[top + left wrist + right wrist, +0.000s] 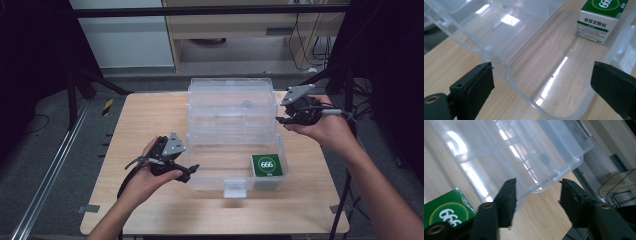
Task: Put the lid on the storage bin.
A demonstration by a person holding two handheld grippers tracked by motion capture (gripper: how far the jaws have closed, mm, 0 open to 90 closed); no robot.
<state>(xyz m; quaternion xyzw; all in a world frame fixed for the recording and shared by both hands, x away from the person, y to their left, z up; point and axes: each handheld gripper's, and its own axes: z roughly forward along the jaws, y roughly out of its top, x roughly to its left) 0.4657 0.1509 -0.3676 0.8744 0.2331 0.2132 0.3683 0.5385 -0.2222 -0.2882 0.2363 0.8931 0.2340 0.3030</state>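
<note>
The left gripper (187,172) has its jaws spread wide and holds nothing; in the left gripper view they stand on either side of the near left corner of the clear plastic box (506,72), one outside the wall over the table and one over the box's floor, and whether either touches the plastic I cannot tell. The right gripper (281,119) is also open, less widely, and empty — its jaws hover at the right edge of the raised lid (231,102), whose rim and corner show between them in the right gripper view (564,170). The box sits open in the middle of a pale wooden table (150,120), lid hinged back at the far side and a latch tab at the near rim. Inside, in the near right corner, stands a small green and white medicine carton (267,165) marked 666. Around the table are a grey floor, black frame legs, a metal rail at the left, and a pale cabinet with trailing cables at the back. The high view shows both hands and the whole layout; the left gripper view adds the carton's printed white side face (596,27), and the right gripper view its green top (447,211) — plus cables beyond the table's edge.
</note>
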